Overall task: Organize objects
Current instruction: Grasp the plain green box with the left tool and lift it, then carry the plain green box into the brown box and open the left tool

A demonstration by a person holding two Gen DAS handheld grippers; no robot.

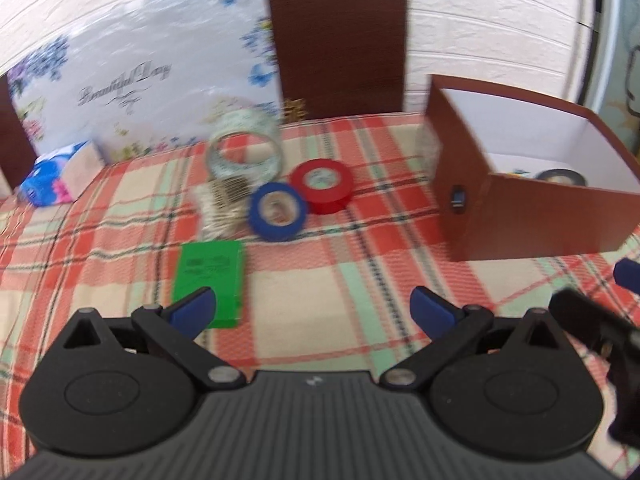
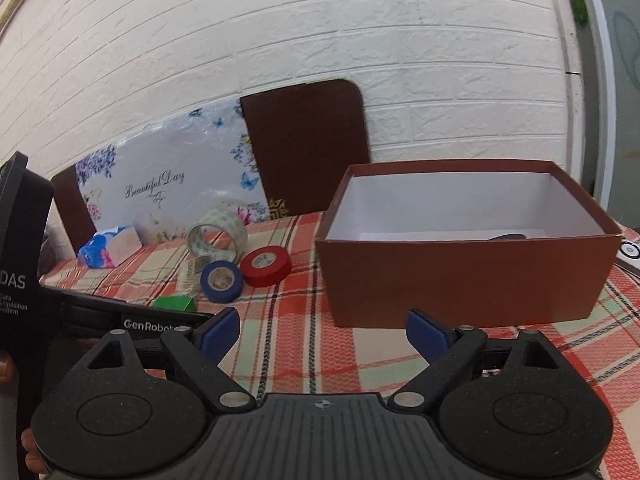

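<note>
A blue tape roll (image 1: 279, 211) and a red tape roll (image 1: 322, 186) lie side by side on the plaid tablecloth, with a clear tape roll (image 1: 244, 152) standing behind them and a small clear packet (image 1: 222, 208) to its front. A green box (image 1: 209, 280) lies near my left gripper (image 1: 314, 306), which is open and empty. A brown open box (image 2: 468, 248) with a white inside holds a dark tape roll (image 1: 562, 178). My right gripper (image 2: 322, 330) is open and empty in front of the box. The rolls also show in the right wrist view (image 2: 221, 276).
A floral board (image 1: 140, 80) and a dark brown panel (image 1: 340, 40) lean on the white brick wall. A blue-pink tissue pack (image 1: 48, 180) lies at the table's far left. The left gripper's body (image 2: 24, 280) shows at the left of the right wrist view.
</note>
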